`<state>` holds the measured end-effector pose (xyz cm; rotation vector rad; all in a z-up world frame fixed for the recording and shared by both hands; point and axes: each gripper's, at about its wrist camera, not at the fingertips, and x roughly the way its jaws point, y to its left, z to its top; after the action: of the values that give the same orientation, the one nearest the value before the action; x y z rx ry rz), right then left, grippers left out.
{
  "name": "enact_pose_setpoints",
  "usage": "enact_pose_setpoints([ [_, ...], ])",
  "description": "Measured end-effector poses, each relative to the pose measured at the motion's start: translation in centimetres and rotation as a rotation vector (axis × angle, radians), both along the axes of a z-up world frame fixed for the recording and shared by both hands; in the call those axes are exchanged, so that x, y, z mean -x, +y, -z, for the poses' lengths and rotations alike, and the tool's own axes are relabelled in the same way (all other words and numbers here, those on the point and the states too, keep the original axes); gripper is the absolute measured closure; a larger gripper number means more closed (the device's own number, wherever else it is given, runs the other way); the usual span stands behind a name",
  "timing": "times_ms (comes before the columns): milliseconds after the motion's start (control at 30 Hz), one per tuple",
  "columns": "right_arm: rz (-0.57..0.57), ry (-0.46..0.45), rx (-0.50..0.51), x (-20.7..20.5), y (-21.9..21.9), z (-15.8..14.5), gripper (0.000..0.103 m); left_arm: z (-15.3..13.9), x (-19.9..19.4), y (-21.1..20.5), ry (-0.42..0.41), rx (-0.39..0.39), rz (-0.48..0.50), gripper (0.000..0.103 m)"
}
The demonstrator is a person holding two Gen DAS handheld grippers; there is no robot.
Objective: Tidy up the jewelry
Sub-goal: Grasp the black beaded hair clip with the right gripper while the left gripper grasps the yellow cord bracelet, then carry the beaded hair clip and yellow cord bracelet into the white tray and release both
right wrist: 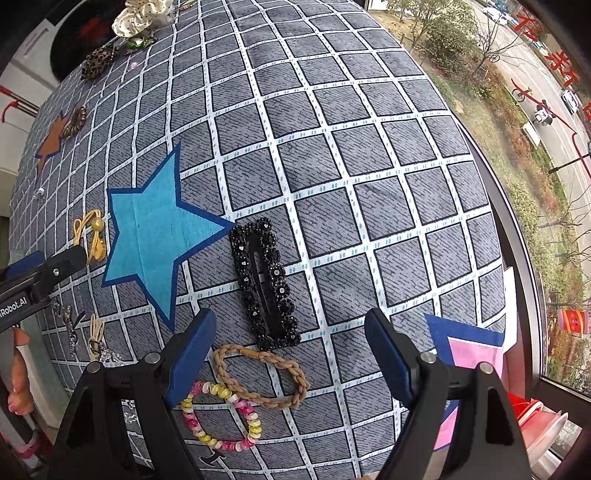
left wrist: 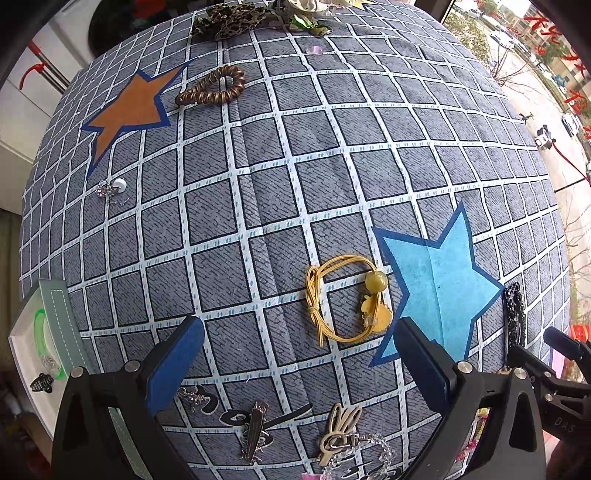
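Note:
Jewelry lies scattered on a grey checked tablecloth (left wrist: 258,192). In the left wrist view, my left gripper (left wrist: 299,356) hangs open over the cloth, with a yellow cord hair tie with a bead (left wrist: 343,299) just beyond its fingertips, nothing between them. In the right wrist view, my right gripper (right wrist: 290,352) is open too. A black rhinestone hair clip (right wrist: 264,284) lies ahead of it, its near end between the pads. A braided brown hair tie (right wrist: 262,373) and a pink-and-yellow spiral tie (right wrist: 221,417) lie under this gripper.
A brown spiral tie (left wrist: 212,86), a leopard scrunchie (left wrist: 229,20), a small earring (left wrist: 110,190), a silver clip (left wrist: 255,432) and a beige clip (left wrist: 340,428) lie around. A white box (left wrist: 22,332) holding a green bracelet sits at the left edge. A window (right wrist: 535,184) borders the table's right side.

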<state>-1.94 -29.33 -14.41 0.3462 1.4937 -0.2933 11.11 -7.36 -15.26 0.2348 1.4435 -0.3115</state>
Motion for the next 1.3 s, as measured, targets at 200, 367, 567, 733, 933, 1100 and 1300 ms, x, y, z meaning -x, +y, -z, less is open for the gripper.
enact_pose_setpoints([
  [200, -0.040, 0.020, 0.015, -2.5, -1.0, 2.0, 0.018, 1.8, -0.5, -1.1, 0.016, -0.009, 0.006, 0.000],
  [367, -0.097, 0.018, 0.065, -3.0, -0.5, 2.8, 0.018, 3.4, -0.4, -2.4, 0.008, -0.016, 0.012, 0.001],
  [567, -0.116, 0.010, 0.070, -4.5, 1.9, 3.1, 0.021, 3.9, -0.2, -5.4, -0.016, -0.005, 0.035, 0.017],
  [733, -0.135, -0.007, 0.074, -3.8, 5.2, 2.3, 0.036, 2.6, 0.0, -6.2, -0.032, 0.004, 0.070, 0.042],
  [933, -0.130, -0.014, 0.075, -3.7, 6.4, 0.4, 0.071, 1.5, -0.2, -6.5, -0.023, 0.034, 0.079, 0.081],
  [1100, -0.080, -0.037, 0.044, -4.4, 5.6, -0.4, 0.071, 0.3, 0.5, -5.1, -0.026, 0.084, 0.085, 0.081],
  [1300, -0.024, -0.093, -0.027, -4.8, 3.3, -2.5, 0.071, -2.3, 1.4, -3.0, -0.049, 0.115, 0.083, 0.081],
])
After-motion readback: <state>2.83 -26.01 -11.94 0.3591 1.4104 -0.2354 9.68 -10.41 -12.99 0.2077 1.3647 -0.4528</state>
